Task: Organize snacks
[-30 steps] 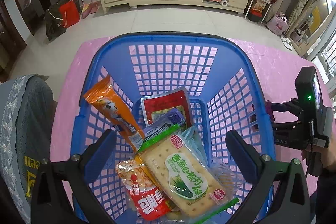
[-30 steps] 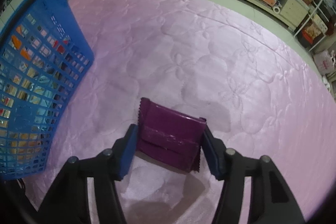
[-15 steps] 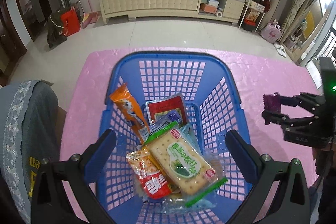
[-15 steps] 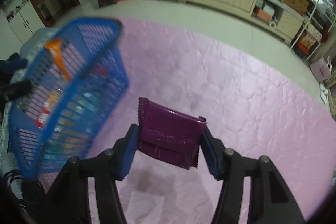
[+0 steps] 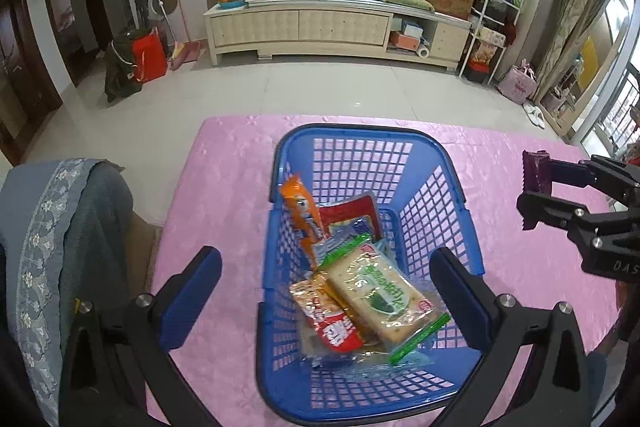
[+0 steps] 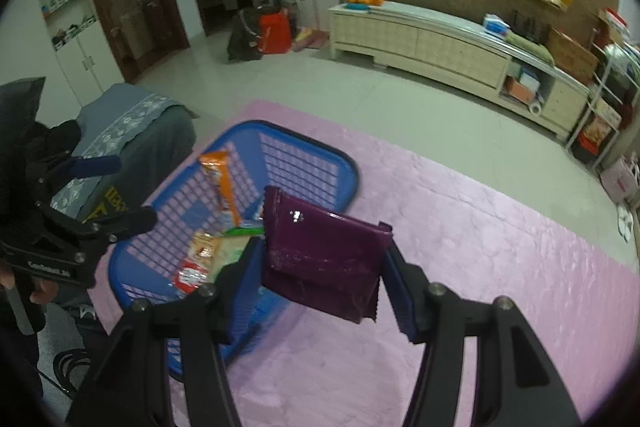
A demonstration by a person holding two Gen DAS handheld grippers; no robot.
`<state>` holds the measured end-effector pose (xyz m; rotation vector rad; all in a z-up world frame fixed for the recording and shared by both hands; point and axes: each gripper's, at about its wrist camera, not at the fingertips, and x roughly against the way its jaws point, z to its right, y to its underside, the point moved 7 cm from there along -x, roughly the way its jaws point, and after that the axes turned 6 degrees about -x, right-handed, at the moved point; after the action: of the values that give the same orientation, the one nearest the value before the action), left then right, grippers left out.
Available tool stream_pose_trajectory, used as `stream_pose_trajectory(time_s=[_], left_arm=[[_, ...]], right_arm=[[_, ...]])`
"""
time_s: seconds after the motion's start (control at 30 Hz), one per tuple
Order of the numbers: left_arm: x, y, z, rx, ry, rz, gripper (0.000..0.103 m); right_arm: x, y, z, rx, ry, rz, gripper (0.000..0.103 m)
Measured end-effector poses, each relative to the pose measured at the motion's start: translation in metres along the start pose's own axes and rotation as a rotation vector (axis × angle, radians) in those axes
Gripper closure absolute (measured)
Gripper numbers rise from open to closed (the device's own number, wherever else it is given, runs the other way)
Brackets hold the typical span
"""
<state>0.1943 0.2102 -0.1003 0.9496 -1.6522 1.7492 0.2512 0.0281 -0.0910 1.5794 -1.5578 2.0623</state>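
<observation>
A blue plastic basket (image 5: 460, 187) stands on the pink table cloth (image 5: 224, 187) and holds several snack packets: an orange stick pack (image 5: 302, 211), a cracker pack (image 5: 380, 297) and a red packet (image 5: 332, 323). My left gripper (image 5: 326, 283) is open and empty, high above the basket's near end. My right gripper (image 6: 322, 267) is shut on a purple snack packet (image 6: 320, 251), held in the air beside the basket (image 6: 312, 163). It also shows in the left wrist view (image 5: 534, 195), right of the basket, with the purple packet (image 5: 536, 171).
A chair with a grey-blue cover (image 5: 60, 247) stands at the table's left edge. Beyond the table lie tiled floor, a long cream cabinet (image 5: 320, 27) and a red bag (image 5: 148, 55). The pink cloth (image 6: 500, 247) stretches to the basket's right.
Both grippers have risen. My right gripper has lifted the purple packet off the cloth and swung toward the basket. The left gripper has pulled back and up, staying open.
</observation>
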Motion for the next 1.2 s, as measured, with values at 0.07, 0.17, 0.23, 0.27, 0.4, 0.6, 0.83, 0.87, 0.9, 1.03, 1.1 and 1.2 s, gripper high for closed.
stream_pose_trajectory(time_s=[0.07,0.17,0.23,0.27,0.4,0.6,0.83,0.87,0.9,1.03,1.1,1.2], left_arm=[[0.001,0.001,-0.007,0.011,-0.004,0.005,0.0],[0.002,0.002,-0.019,0.022,-0.023,0.019,0.0],[0.002,0.001,-0.024,0.022,-0.033,0.026,0.0],[0.002,0.001,-0.027,0.025,-0.035,0.029,0.0],[-0.003,0.001,-0.035,0.041,-0.028,0.032,0.0],[-0.015,0.004,-0.036,0.036,-0.017,0.023,0.0],[-0.019,0.004,-0.034,0.015,-0.01,0.026,0.0],[-0.018,0.004,-0.034,0.016,-0.009,0.029,0.0],[-0.017,0.005,-0.035,0.015,-0.011,0.034,0.0],[-0.014,0.007,-0.036,0.009,-0.032,0.041,0.0],[-0.01,0.007,-0.034,0.008,-0.028,0.053,0.0],[-0.003,0.011,-0.03,0.005,-0.036,0.073,0.0]], right_arm=[[-0.005,-0.004,-0.009,0.019,0.007,-0.008,0.041],[-0.015,-0.01,-0.02,0.056,0.011,-0.027,0.041],[-0.02,-0.012,-0.026,0.083,0.026,-0.034,0.041],[-0.025,-0.014,-0.03,0.1,0.036,-0.038,0.041],[-0.04,-0.021,-0.038,0.122,0.051,-0.06,0.041],[-0.061,-0.02,-0.042,0.18,0.113,-0.099,0.041],[-0.077,-0.017,-0.04,0.202,0.155,-0.145,0.038],[-0.078,-0.017,-0.039,0.199,0.159,-0.148,0.033],[-0.079,-0.017,-0.037,0.196,0.164,-0.148,0.024],[-0.075,-0.019,-0.03,0.165,0.19,-0.123,0.015],[-0.071,-0.017,-0.029,0.146,0.186,-0.118,0.014],[-0.06,-0.011,-0.026,0.111,0.182,-0.091,0.013]])
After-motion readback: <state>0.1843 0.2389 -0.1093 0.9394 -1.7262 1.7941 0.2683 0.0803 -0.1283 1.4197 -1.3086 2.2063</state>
